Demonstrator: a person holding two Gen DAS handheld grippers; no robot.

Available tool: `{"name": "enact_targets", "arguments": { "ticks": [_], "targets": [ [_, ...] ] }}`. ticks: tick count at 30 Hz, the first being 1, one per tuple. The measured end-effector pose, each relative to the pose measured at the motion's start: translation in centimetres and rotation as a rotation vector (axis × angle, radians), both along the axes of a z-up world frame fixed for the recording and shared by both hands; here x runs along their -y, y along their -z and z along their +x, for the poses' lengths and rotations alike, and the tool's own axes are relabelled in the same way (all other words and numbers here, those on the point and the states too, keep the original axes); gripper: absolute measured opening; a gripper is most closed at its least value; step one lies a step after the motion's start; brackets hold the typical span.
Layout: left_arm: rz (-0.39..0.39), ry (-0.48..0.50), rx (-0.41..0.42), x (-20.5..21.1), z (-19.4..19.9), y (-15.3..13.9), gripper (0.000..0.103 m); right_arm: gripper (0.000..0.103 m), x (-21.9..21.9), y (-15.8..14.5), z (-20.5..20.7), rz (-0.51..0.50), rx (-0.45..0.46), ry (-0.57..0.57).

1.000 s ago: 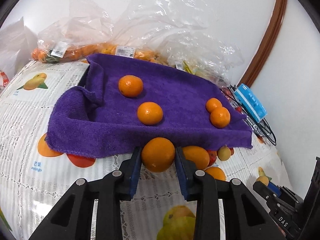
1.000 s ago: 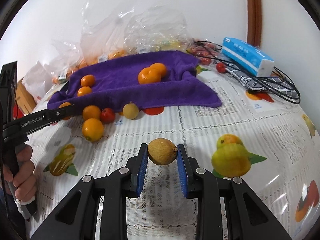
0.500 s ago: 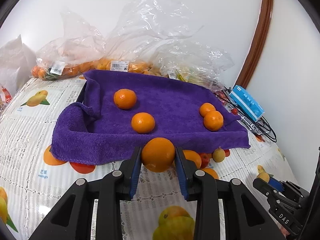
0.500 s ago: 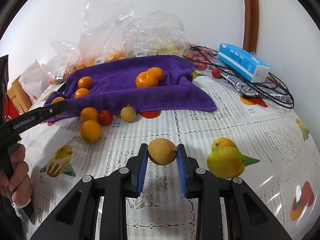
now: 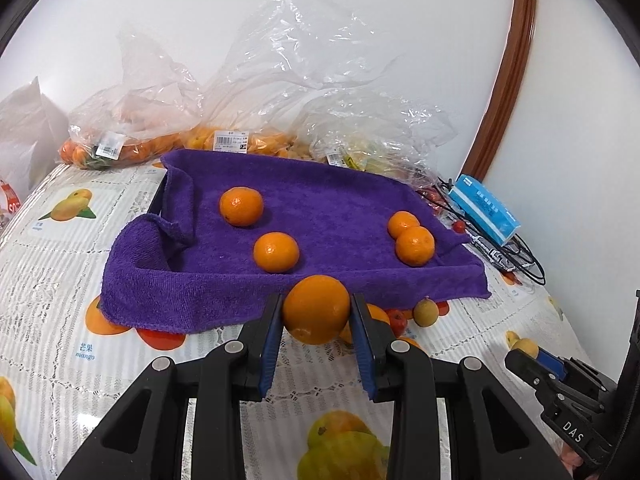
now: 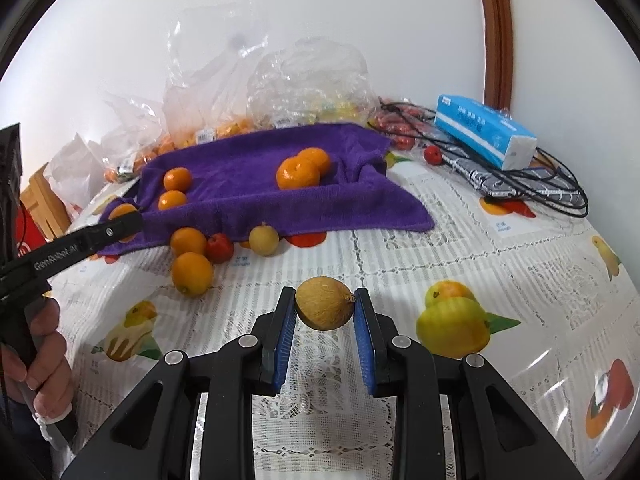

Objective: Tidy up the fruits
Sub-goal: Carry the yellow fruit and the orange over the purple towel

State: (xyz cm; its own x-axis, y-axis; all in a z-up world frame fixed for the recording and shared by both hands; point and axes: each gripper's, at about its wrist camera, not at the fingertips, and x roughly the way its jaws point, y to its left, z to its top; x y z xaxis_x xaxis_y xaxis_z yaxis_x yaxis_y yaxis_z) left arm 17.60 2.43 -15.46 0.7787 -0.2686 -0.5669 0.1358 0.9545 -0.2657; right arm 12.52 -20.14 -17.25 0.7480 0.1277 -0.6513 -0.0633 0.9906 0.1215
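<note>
Fruits are split between the purple towel (image 5: 328,216), draped over a tray-like form on the table, and the patterned tablecloth (image 6: 460,248) in front of it. Four oranges already rest on the towel: two toward the left (image 5: 241,206) and two touching at the right (image 5: 414,240). The left gripper (image 5: 316,312) is clamped on a large orange (image 5: 316,309), held just short of the towel's near edge. The right gripper (image 6: 325,309) pinches a small tan-yellow fruit (image 6: 324,308) above the cloth, well back from the towel. More loose fruit lies by the towel's near edge: two oranges (image 6: 191,256), a small red fruit (image 6: 219,248) and a pale yellow one (image 6: 264,241).

The main risk, as I judge it, is rolling. The towel looks soft and raised at its near rim, so an orange released on that rim could tumble back onto the cloth and scatter the loose pieces. Released too far right, it could knock the touching pair. The small fruit is held only at its sides between flat pads and could slip if the grip eases or the tool tilts.
</note>
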Motion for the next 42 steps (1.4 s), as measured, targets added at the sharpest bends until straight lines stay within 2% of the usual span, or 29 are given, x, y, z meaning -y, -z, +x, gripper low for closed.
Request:
{"name": "enact_targets", "arguments": {
  "ticks": [5,10,14,19,31,33,37,42],
  "targets": [
    [-0.006,-0.019,0.025,-0.5,-0.6,-0.9,0.031,0.029,-0.1,-1.5,0.3,0.027,0.031,-0.010],
    [-0.003,-0.058,0.064,-1.7,-1.1,-3.3,0.031,0.029,-0.6,-4.6,1.3,0.028,0.104,-0.048],
    [0.036,-0.105,0.080,-2.2,-0.2,-5.1,0.031,0.029,-1.4,-6.7,2.8,0.025,0.163,-0.076],
    [0.037,-0.145,0.109,-2.8,1.2,-5.9,0.031,0.029,-2.5,-7.8,5.5,0.036,0.192,-0.106],
    [0.033,-0.251,0.083,-5.0,6.5,-4.0,0.031,0.029,-4.8,-8.9,12.4,0.119,0.159,-0.137],
    [0.011,-0.252,0.062,-5.3,6.9,-2.9,0.031,0.029,-5.1,-8.3,13.2,0.139,0.146,-0.139],
    [0.055,-0.279,0.055,-5.6,7.4,-2.1,0.031,0.029,-5.7,-5.2,14.6,0.131,0.082,-0.155],
    [-0.002,-0.266,0.047,-6.1,7.6,-2.0,0.031,0.029,-4.8,-4.4,14.8,0.091,0.090,-0.120]
  ]
}}
